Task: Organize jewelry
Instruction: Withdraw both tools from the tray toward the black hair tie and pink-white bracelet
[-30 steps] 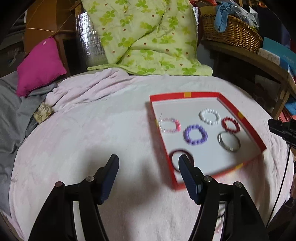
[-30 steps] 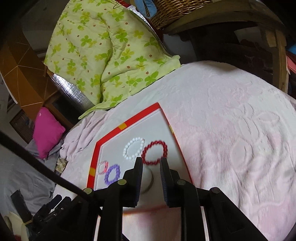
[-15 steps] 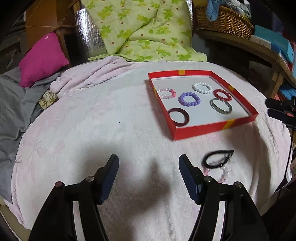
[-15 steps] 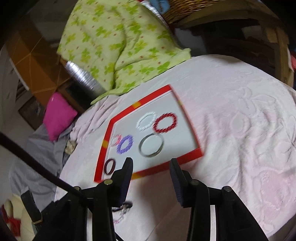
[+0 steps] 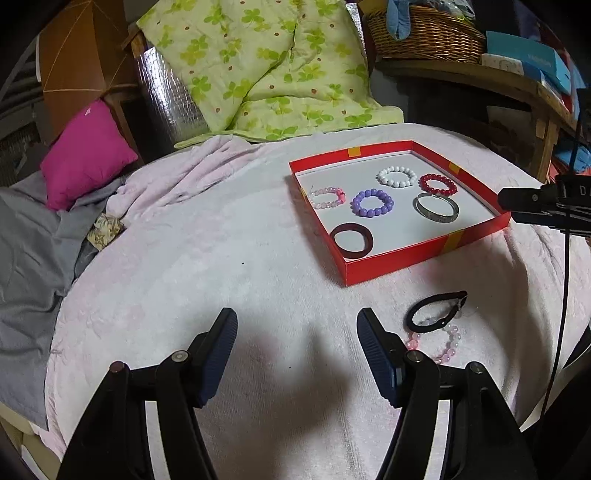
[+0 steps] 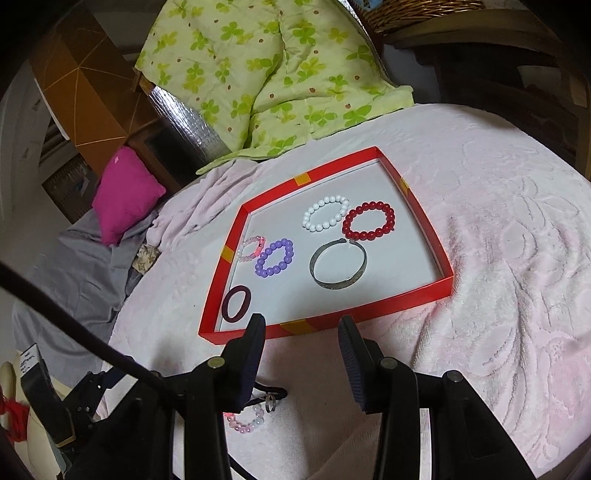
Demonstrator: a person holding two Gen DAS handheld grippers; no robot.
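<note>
A red tray [image 5: 397, 256] [image 6: 369, 308] on the pink blanket holds a white bead bracelet [image 5: 396, 176] [image 6: 325, 214], a red one [image 5: 437, 184] [image 6: 369, 221], a purple one [image 5: 372, 202] [image 6: 275, 257], a pink one [image 5: 327, 197] [image 6: 251, 248], a silver bangle [image 5: 437, 208] [image 6: 339, 267] and a dark ring [image 5: 352, 242] [image 6: 236, 302]. In front of the tray lie a black hair tie [image 5: 436, 312] [image 6: 271, 393] and a pale pink bead bracelet [image 5: 441, 345] [image 6: 245, 421]. My left gripper [image 5: 297, 356] is open and empty, left of them. My right gripper [image 6: 302, 363] is open and empty before the tray's front wall.
A green floral quilt [image 5: 266, 66] and a silver padded mat lie behind the tray. A magenta cushion [image 5: 83, 155] and grey cloth [image 5: 29, 258] are at the left. A wicker basket [image 5: 424, 33] sits on a wooden shelf at the back right.
Both grippers have pulled back from the tray. The right gripper opened and left the silver bangle in the tray. The hair tie and pale pink bracelet came into view.
</note>
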